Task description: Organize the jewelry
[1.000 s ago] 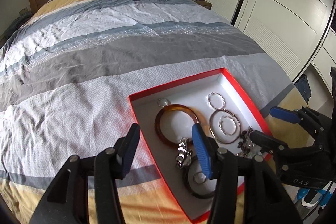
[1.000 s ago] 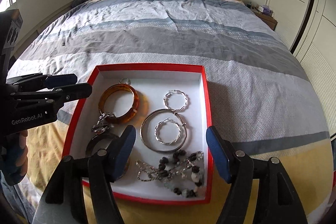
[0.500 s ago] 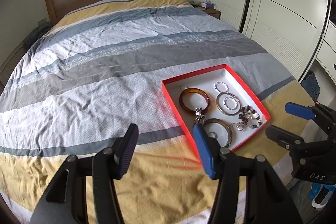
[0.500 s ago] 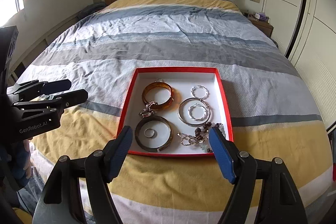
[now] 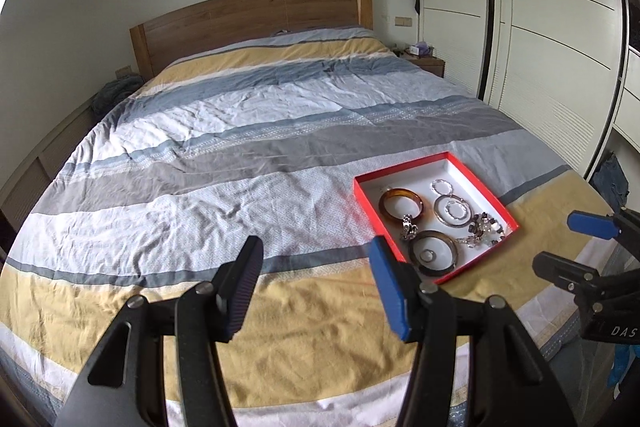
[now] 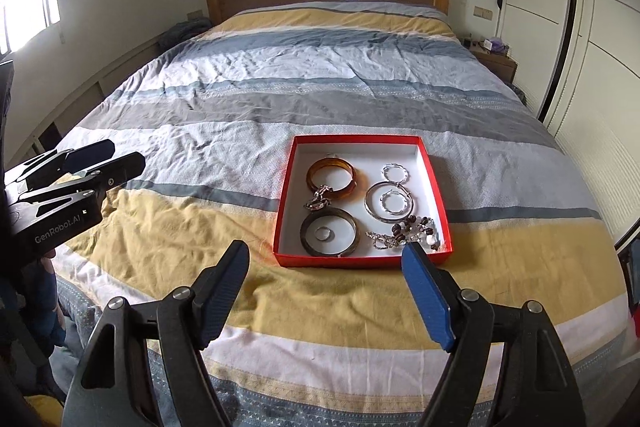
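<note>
Red box (image 6: 362, 259) with amber bangle (image 6: 331, 175), dark bangle (image 6: 329, 231), silver hoops (image 6: 390, 203), possibly a beaded chain, near bed (image 6: 280, 99) foot edge. Left gripper (image 5: 316, 283) and right gripper (image 6: 326, 287) short of the box, jaws spread wide, empty.

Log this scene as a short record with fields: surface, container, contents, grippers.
surface: striped bed
container: red box, open, on the bed near its foot
contents: amber bangle, dark bangle with a ring inside it, silver hoops, bead chain
left gripper: open, empty, over the bed left of the box
right gripper: open, empty, short of the box
</note>
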Demonstrator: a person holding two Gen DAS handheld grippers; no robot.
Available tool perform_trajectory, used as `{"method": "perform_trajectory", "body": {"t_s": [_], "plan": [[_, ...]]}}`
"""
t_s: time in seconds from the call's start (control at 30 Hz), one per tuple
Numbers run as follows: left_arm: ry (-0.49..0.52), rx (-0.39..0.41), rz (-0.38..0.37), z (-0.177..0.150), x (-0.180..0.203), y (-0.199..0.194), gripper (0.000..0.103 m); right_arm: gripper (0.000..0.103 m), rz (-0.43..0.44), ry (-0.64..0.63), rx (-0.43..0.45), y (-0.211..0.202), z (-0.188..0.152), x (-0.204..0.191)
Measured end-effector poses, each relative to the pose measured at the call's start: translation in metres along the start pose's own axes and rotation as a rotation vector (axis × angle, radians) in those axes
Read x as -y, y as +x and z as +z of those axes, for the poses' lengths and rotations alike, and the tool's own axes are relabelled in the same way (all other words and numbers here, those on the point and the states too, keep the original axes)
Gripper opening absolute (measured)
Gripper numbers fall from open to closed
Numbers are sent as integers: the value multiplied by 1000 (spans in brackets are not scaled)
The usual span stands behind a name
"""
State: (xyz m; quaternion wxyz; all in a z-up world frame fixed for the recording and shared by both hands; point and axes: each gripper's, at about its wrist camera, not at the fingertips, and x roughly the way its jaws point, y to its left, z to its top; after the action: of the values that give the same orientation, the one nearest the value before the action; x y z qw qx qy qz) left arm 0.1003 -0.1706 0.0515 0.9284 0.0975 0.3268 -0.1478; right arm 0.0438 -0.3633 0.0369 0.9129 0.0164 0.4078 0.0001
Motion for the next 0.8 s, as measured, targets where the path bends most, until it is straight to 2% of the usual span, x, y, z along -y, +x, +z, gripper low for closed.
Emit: {"method": "perform_trajectory", "body": {"t_s": [0.33,0.5,0.8], "plan": [[-14,46,39,-12,-14,-51,53,79,10,-5,51,-37,-12,-17],[-35,59,53,-22,-21,-79,53,84,11,-3,90,-59,-17,-25],[-46,129,97,-37,-28,-141,53,85,17,-12,161,-103,-31,-46]]}}
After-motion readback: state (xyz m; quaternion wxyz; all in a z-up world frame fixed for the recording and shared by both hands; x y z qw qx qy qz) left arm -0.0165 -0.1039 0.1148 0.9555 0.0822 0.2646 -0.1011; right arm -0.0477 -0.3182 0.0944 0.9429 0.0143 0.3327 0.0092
